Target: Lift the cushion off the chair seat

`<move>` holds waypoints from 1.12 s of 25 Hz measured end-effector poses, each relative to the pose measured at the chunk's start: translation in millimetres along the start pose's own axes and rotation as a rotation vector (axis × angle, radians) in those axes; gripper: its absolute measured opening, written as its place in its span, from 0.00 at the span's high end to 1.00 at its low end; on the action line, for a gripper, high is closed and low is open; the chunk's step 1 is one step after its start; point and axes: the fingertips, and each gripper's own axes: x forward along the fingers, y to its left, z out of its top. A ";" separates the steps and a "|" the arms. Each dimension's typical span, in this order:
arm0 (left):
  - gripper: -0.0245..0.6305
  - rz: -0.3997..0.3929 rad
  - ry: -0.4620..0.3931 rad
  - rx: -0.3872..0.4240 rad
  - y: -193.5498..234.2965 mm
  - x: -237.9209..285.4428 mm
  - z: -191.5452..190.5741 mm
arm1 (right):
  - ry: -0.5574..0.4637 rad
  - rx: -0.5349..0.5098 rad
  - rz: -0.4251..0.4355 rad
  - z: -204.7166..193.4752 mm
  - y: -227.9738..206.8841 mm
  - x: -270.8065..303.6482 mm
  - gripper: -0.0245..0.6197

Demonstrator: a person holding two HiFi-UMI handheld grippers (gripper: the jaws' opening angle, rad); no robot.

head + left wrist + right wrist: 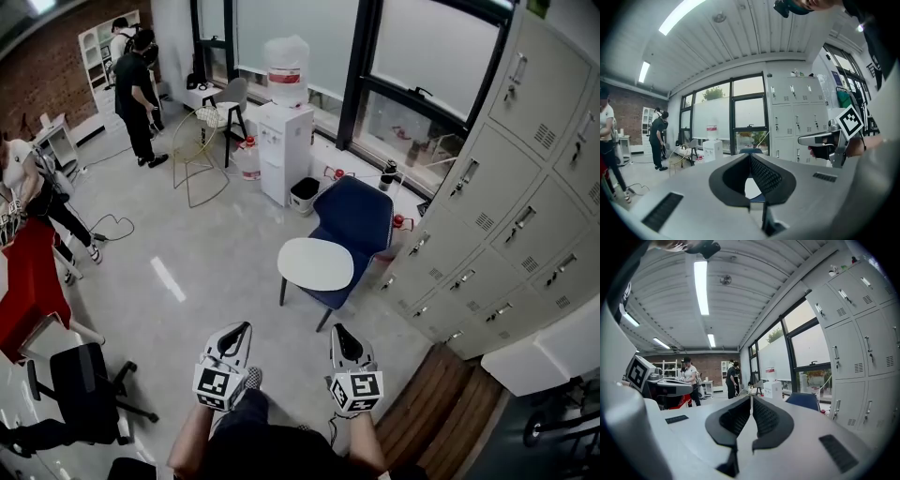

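Reference object: blue chair (356, 223), standing just beside the grey lockers (511, 178). The white cushion (316, 263) lies flat on the chair seat, covers most of it and is not lifted. The left gripper (240, 330) and the right gripper (339, 334) are side by side on the near side of the chair, both pointed toward it. Both are well apart from it, and neither touches the cushion. Left gripper: jaws together, tips meeting, nothing clamped; its own view shows the cushion far beyond the tips. Right gripper: jaws likewise closed tip to tip, with nothing between them. Beyond the chair on its far left stands a white water dispenser (283, 145), with a small dark bin (305, 195) between it and the chair. A wire-frame chair (193, 155) sits further left of the dispenser, with a person in black (136, 98) beyond it. A black office chair (86, 389) is well to the near left of the blue chair.
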 end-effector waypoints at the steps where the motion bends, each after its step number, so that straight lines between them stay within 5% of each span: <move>1: 0.94 -0.007 -0.001 0.000 13.8 6.8 2.4 | 0.002 -0.002 -0.004 3.5 3.9 14.4 0.91; 16: 0.94 -0.133 0.002 -0.030 192.7 94.6 -2.9 | 0.021 -0.003 -0.119 28.3 56.1 187.7 0.91; 28: 0.94 -0.193 0.043 -0.042 233.8 153.9 -22.7 | 0.075 0.013 -0.194 11.4 40.5 235.9 0.91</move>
